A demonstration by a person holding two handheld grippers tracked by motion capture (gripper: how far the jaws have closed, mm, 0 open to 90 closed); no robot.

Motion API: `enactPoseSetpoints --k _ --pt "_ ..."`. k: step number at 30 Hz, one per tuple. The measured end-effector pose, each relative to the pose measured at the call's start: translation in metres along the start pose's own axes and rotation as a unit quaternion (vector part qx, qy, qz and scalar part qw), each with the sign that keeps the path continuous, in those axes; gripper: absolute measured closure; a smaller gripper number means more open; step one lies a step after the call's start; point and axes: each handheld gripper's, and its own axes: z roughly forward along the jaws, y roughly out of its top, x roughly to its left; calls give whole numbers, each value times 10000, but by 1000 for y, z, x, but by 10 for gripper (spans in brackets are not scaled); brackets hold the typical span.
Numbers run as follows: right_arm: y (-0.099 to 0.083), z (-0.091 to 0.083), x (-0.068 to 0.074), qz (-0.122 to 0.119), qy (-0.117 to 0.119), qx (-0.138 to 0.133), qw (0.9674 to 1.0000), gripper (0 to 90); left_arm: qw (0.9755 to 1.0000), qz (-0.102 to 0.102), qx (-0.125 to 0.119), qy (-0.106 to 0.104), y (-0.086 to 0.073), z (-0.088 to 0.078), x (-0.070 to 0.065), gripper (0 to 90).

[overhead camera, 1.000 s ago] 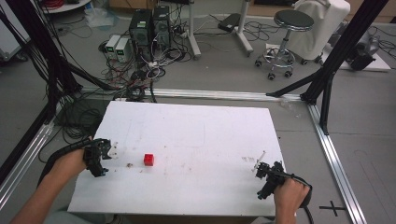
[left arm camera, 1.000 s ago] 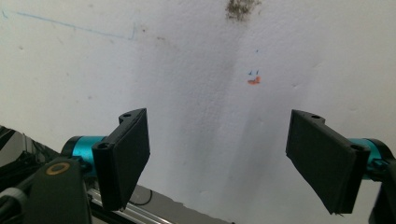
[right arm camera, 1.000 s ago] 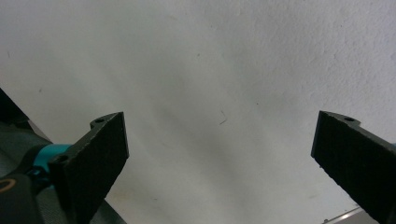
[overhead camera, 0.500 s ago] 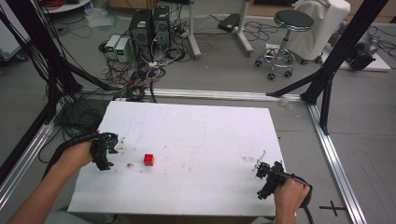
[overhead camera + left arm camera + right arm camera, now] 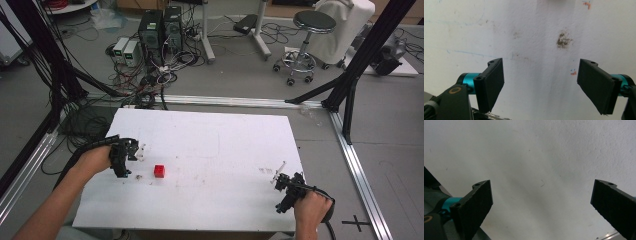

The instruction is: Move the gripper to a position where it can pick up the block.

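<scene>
**White bench, two open hand-held grippers, one little red cube**

Biggest thing first: the flat white rectangular bench [image 5: 215,150], matte and scuffed, sitting inside a frame of silver aluminium rails [image 5: 357,165] on a grey floor. Behind it there's a tangle of black cables [image 5: 150,90], a couple of dark computer towers [image 5: 160,27] and a round black stool on castors [image 5: 305,40].

The left hand-held gripper [image 5: 131,159] sits near the bench's left edge, held by the person's left hand [image 5: 95,161]. Its own view shows the left hand-held gripper [image 5: 540,83] with its flat black plastic jaws spread wide on teal barrels, nothing between them, hovering over bare tabletop. Up close you get what the high view doesn't: a dark smudge [image 5: 563,41], faint blue pen lines and tiny orange marks.

The right hand-held gripper [image 5: 281,192] is near the front right corner in the right hand [image 5: 311,207]. In its own view the right hand-held gripper [image 5: 541,203] is also wide open and empty; the jaw faces show a fine ribbed texture, and a strip of floor and rail peeks past the bench edge.

The small glossy red cube [image 5: 159,171] rests on the bench just right of the left hand-held gripper, apart from it, well away from the right one.
</scene>
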Motion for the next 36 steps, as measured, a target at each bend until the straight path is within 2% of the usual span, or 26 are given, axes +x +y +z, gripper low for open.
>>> enactPoseSetpoints --k 11,22,23,32,36 --pt "0 -1 0 -17 2 -34 10000 31 9994 351 -49 -47 25 1 5 219" --pt "-1 -2 0 19 -1 -75 10000 31 9982 592 -36 -131 51 4 9 218" --pt "0 -2 0 10 0 -80 10000 31 9983 559 -50 -160 53 5 8 218" --pt "0 -2 1 -6 5 -70 10000 31 9970 727 -24 -281 67 13 7 218" --pt "0 -2 1 15 0 -77 10000 31 9965 741 -31 -377 73 17 6 219"
